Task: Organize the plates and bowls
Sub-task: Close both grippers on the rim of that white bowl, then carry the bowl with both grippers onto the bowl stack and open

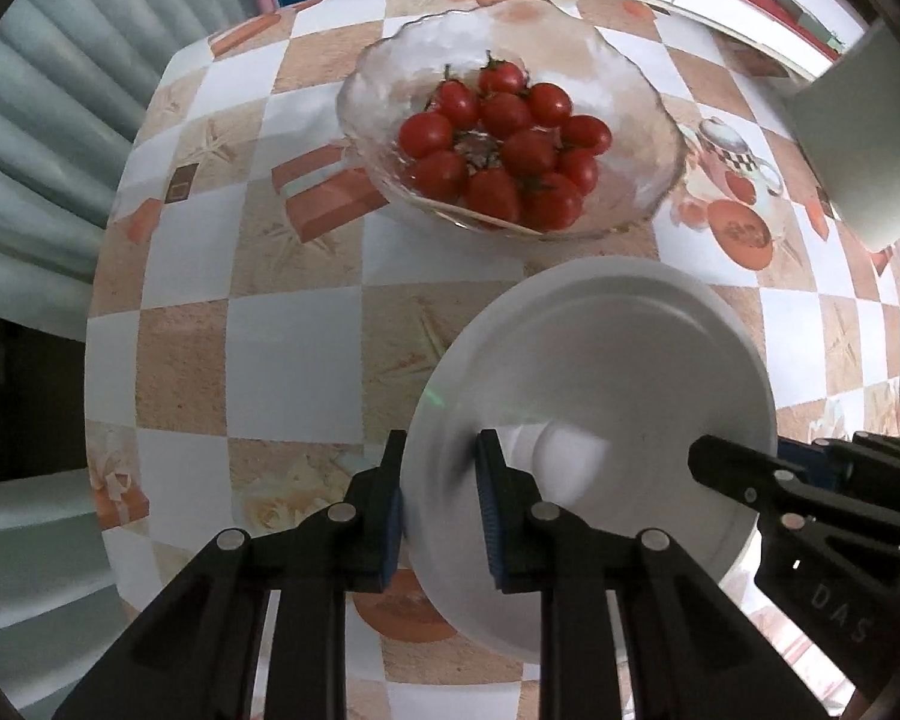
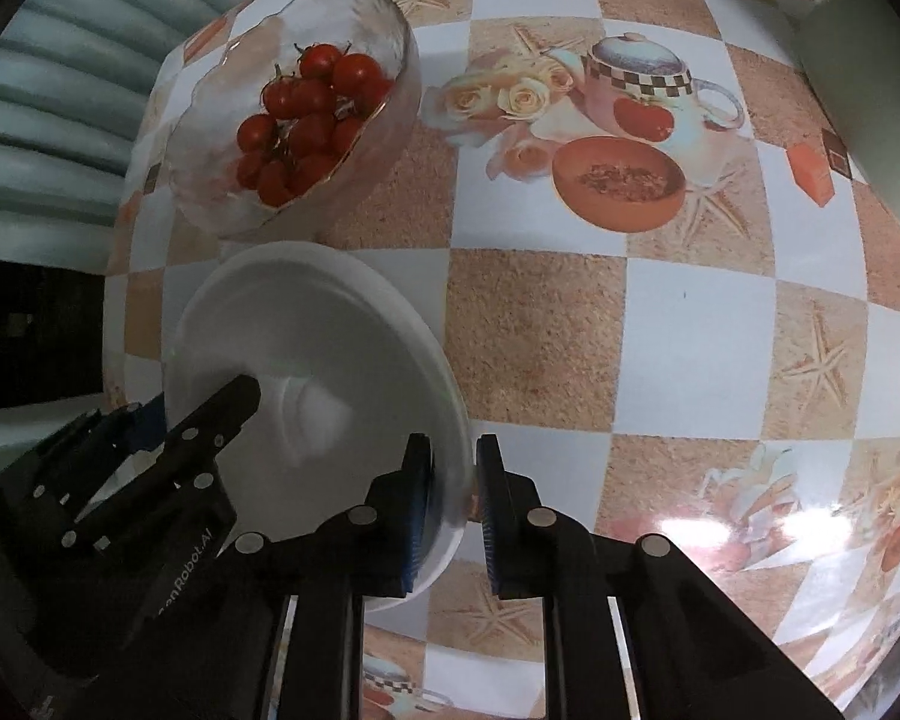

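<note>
White plate [image 1: 600, 372]: rim clamped on opposite sides, left gripper [image 1: 441, 498] and right gripper [image 2: 453, 504] both closed on it. Glass bowl [image 1: 510, 138] of tomatoes lies just beyond; the plate's contact with the table [image 1: 282, 360] is seemingly unbroken, though hard to confirm.

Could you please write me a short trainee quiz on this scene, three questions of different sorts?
1. True or false: the glass bowl holds tomatoes.
2. Multiple choice: on which part of the white plate do the left gripper and the right gripper close? A) opposite rims B) the centre C) nowhere, both hang clear
3. Fill in: the plate lies on a table with a ___ cloth pattern.

Key: 1 true; 2 A, with one finger of each gripper inside the rim and one outside; 3 checked.
</note>
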### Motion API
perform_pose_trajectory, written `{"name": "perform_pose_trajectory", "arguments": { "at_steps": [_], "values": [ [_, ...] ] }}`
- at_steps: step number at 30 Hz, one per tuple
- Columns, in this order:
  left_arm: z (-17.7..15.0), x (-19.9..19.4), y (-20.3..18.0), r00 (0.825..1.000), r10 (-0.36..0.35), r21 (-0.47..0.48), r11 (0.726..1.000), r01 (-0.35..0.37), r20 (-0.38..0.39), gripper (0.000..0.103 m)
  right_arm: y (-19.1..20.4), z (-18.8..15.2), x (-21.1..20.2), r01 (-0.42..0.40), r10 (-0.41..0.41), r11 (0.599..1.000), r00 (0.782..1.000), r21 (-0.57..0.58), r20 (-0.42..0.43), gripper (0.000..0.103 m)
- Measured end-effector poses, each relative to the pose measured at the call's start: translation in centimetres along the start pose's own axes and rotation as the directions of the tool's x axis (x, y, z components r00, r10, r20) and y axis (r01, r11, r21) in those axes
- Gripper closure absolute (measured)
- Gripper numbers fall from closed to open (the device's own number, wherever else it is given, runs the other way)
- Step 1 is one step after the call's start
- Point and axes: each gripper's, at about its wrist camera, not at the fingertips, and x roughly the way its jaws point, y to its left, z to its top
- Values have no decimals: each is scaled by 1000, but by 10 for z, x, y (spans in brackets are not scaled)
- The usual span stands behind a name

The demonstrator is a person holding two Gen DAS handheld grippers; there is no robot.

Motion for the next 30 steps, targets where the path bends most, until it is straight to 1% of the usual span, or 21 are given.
{"name": "perform_pose_trajectory", "arguments": {
  "at_steps": [6,10,12,17,18,24,27,30],
  "values": [
    [-20,-2,-26,1000,-13,35,999,14,-10,79,-11,-8,1,5,-5,1000,999,6,-32,86],
    [-44,-5,-51,999,-24,82,996,26,-23,79,-26,-32,2,22,-22,1000,998,0,-62,86],
    [-59,-6,-65,999,-42,99,994,45,-27,79,-36,-43,2,17,-16,1000,997,18,-75,86],
    [-93,-10,-97,997,-60,129,989,66,-48,79,-56,-76,1,24,-19,998,994,50,-106,86],
    [-100,-11,-103,996,-68,152,985,77,-62,79,-59,-81,1,25,-18,998,994,59,-111,86],
    [-147,-18,-132,993,-84,183,978,98,-82,79,-76,-118,3,36,-25,996,990,81,-137,86],
    [-160,-21,-145,995,-74,199,976,85,-59,79,-80,-127,4,33,-22,995,992,91,-127,86],
    [-159,-21,-147,993,-96,166,980,107,-71,81,-80,-131,4,24,-13,996,993,90,-121,86]
  ]
}}
